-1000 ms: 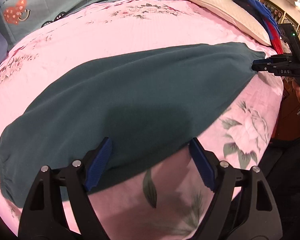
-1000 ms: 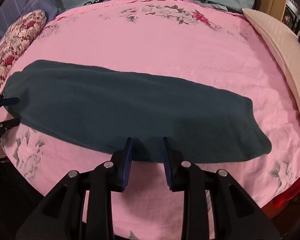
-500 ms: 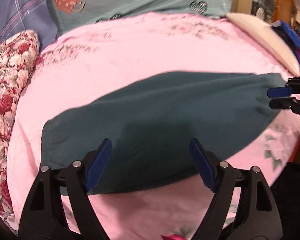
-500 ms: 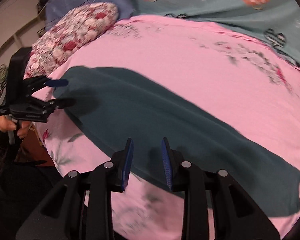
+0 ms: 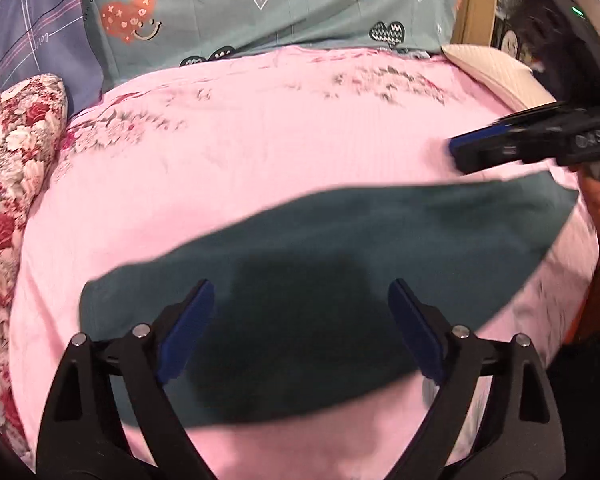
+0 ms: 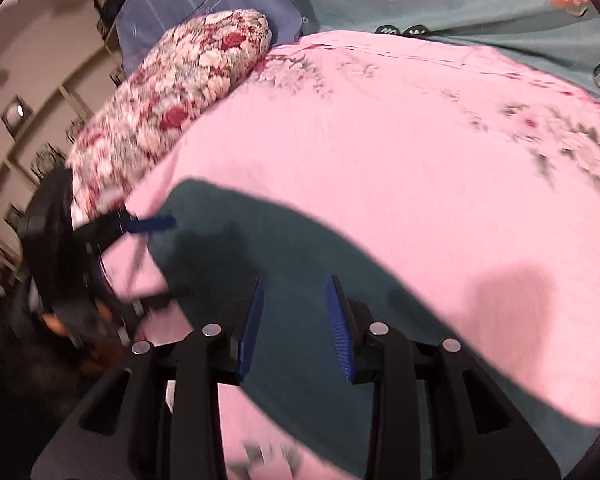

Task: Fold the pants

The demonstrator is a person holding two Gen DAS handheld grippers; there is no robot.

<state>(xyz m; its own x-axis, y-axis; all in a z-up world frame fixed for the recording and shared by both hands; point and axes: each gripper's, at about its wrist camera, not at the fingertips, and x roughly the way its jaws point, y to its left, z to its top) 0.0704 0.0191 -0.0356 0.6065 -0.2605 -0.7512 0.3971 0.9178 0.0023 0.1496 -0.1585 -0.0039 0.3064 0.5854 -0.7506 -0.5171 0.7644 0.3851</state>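
One pair of pants, two grippers, three pillows.

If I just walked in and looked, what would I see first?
You'd first see the long dark green pants lying flat across the middle of the pink flowered bedsheet. Next, the two black grippers with blue pads: the left gripper wide open over the pants, the right gripper open above them too. A red rose cushion sits at the bed's left edge.
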